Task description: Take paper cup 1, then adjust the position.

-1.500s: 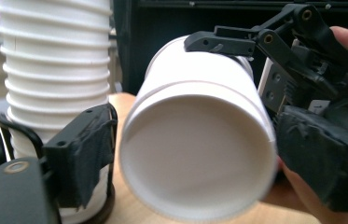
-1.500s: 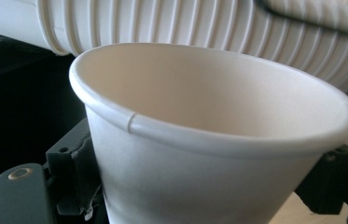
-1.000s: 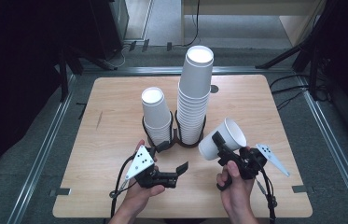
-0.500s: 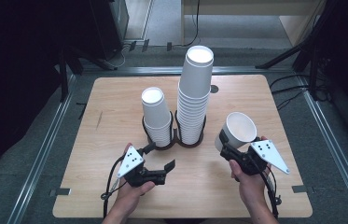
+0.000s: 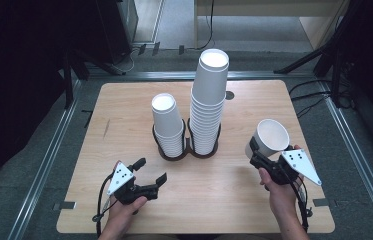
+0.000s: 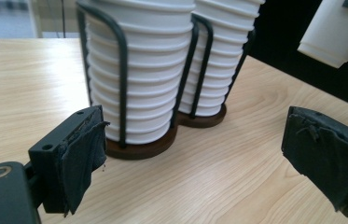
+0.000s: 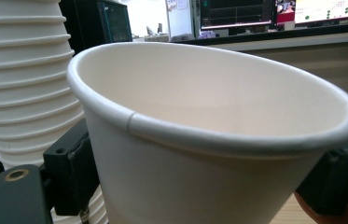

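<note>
White paper is the material under handling: in the high view the right hand-held gripper point(image 5: 260, 156) is clamped on a single paper cup point(image 5: 269, 139), held tilted in the air above the right side of the wooden worktop point(image 5: 124, 105), well apart from the dark two-ring cup holder point(image 5: 186, 150), which carries a short cup stack point(image 5: 168, 125) and a tall cup stack point(image 5: 209, 100). The right jaws have just been opening slightly with the cup between them, so the thin wall may slip or buckle if the grip eases further or tightens. The left hand-held gripper point(image 5: 150, 173) rests low near the front edge, jaws apart and empty. The tall stack stands far above its ring, and a knock from the cup or either hand could topple it. In the left gripper view, the left hand-held gripper point(image 6: 190, 154) faces the holder point(image 6: 139, 149) with frayed pads point(image 6: 85, 154); worn padding may catch a cup rim or hold poorly. The held cup point(image 6: 335, 32) hangs at upper right. In the right gripper view the cup point(image 7: 209, 140) sits between the jaws, mouth up and tilted, just beside the tall stack point(image 7: 22, 84); a careless swing could strike it. The cups bear no print or brand. Monitors point(image 7: 237, 11) behind show writing too small to read.
</note>
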The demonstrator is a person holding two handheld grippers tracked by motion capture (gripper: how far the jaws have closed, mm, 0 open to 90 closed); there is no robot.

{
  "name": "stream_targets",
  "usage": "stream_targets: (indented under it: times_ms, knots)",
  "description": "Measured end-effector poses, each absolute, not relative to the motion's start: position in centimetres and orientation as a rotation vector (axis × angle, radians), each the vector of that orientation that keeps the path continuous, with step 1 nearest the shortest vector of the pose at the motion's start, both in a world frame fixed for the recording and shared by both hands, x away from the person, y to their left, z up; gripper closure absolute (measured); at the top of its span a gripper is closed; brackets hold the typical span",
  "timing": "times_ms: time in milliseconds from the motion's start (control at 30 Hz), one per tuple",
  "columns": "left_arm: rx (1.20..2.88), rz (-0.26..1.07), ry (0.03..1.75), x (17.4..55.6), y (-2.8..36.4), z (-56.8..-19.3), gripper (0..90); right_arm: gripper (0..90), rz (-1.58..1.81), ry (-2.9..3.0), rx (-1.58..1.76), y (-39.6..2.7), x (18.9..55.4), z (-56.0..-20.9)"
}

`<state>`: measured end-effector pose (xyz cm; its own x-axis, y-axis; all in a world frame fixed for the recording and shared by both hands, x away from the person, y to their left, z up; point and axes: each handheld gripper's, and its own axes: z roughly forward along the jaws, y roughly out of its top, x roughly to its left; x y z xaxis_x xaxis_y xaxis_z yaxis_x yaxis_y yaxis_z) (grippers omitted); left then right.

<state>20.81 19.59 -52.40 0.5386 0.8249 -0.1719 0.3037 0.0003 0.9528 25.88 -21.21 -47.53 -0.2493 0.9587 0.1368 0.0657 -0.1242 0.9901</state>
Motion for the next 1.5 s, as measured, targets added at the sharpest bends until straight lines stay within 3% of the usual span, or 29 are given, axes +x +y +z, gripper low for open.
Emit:
stream_targets:
  times_ms: [800,1500]
  knots:
    - [1.549,0.55,1.082,21.4,21.6,-53.9,6.8,14.1,1.238,1.394,1.196,-21.5,33.4,-51.5]
    - [1.542,0.542,1.089,21.4,21.8,-54.0,6.8,13.9,1.191,1.416,1.247,-21.8,36.1,-52.9]
